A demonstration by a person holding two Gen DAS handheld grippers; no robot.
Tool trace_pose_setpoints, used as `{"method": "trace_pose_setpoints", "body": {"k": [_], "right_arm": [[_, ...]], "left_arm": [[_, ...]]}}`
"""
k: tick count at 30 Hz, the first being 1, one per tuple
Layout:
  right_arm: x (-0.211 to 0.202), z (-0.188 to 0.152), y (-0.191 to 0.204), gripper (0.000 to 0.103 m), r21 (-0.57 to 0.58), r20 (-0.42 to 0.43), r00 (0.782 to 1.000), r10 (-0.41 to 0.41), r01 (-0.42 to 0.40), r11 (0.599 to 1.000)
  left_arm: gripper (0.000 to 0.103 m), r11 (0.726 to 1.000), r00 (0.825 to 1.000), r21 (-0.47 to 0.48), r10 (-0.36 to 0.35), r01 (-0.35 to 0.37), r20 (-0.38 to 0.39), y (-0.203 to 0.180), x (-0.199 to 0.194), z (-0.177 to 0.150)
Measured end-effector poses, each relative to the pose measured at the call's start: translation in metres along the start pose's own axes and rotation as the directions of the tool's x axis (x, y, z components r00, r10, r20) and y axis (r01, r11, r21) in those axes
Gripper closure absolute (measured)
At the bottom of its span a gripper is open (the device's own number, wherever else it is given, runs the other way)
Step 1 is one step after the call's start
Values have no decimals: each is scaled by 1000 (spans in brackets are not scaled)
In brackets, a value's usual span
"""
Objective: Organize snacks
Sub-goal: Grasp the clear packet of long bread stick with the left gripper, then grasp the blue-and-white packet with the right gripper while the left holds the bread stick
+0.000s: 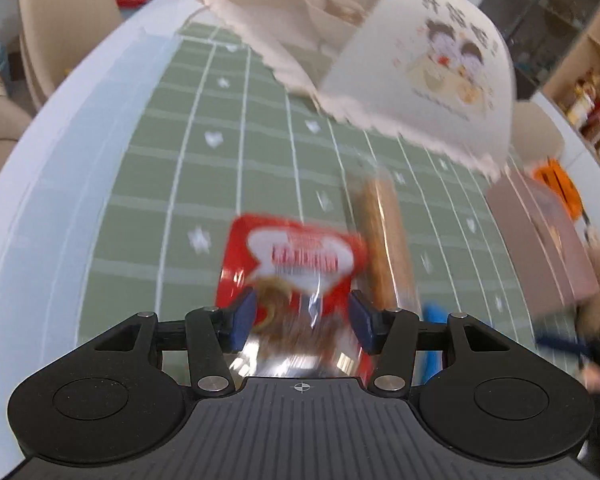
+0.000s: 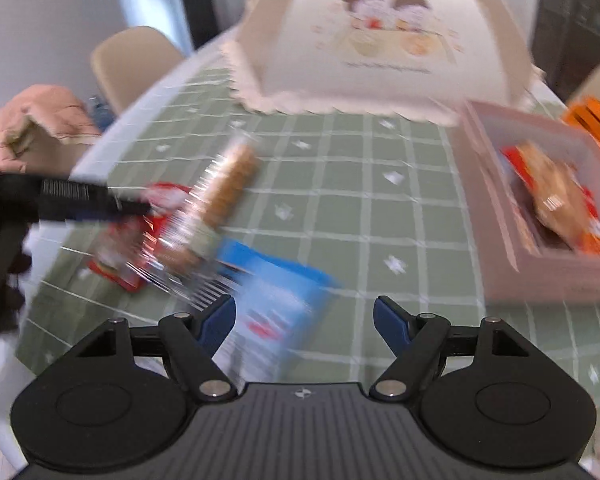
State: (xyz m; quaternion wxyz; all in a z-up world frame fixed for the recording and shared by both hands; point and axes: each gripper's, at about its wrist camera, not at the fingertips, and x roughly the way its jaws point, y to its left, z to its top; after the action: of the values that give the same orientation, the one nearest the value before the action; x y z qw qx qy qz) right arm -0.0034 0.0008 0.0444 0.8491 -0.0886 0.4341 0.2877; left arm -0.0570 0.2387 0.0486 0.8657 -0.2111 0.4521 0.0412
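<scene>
Pretty blurry, but the left hand-held gripper (image 1: 302, 320) has its blue pads either side of a red snack packet (image 1: 296, 264) on the green checked tabletop (image 1: 172, 184); can't tell if it's actually squeezing. A clear sleeve of biscuits (image 2: 224, 188) lies just beside that packet. The right hand-held gripper (image 2: 304, 320) sits wide open over a blue packet (image 2: 272, 304), gripping nothing. The pink box (image 2: 496, 200) on the right already has snacks inside.

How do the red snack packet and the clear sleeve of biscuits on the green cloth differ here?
The red snack packet is broad, flat and opaque with printed artwork; the clear sleeve of biscuits is long, narrow and see-through, showing a brown stack. The packet sits between the left gripper fingers; the sleeve lies beside them, outside the gap. Both lie on the checked tablecloth, neither yet in the pink box.
</scene>
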Motion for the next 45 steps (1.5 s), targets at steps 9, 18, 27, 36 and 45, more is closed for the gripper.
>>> {"method": "trace_pose_setpoints", "body": {"k": [9,18,27,36,45], "right_arm": [[15,-9,2,26,-31,-47,997,56,-57,998],[1,-52,-5,26,-32,-76,996,52,-55,998],[-7,-69,-36,22,5,-82,996,-37,38,999],[-4,-47,-31,22,44,-89,992,93,-89,995],[20,-30,20,22,-148,-142,976,166,-186,971]], "left_arm": [[48,998,994,-70,3,5,111,-20,-43,3],[48,991,994,86,105,-106,15,-98,44,39],[69,981,991,141,132,-130,-7,-96,46,12],[69,977,977,18,214,-214,3,-61,0,-29],[68,958,966,-142,256,-250,25,-30,-26,-57]]}}
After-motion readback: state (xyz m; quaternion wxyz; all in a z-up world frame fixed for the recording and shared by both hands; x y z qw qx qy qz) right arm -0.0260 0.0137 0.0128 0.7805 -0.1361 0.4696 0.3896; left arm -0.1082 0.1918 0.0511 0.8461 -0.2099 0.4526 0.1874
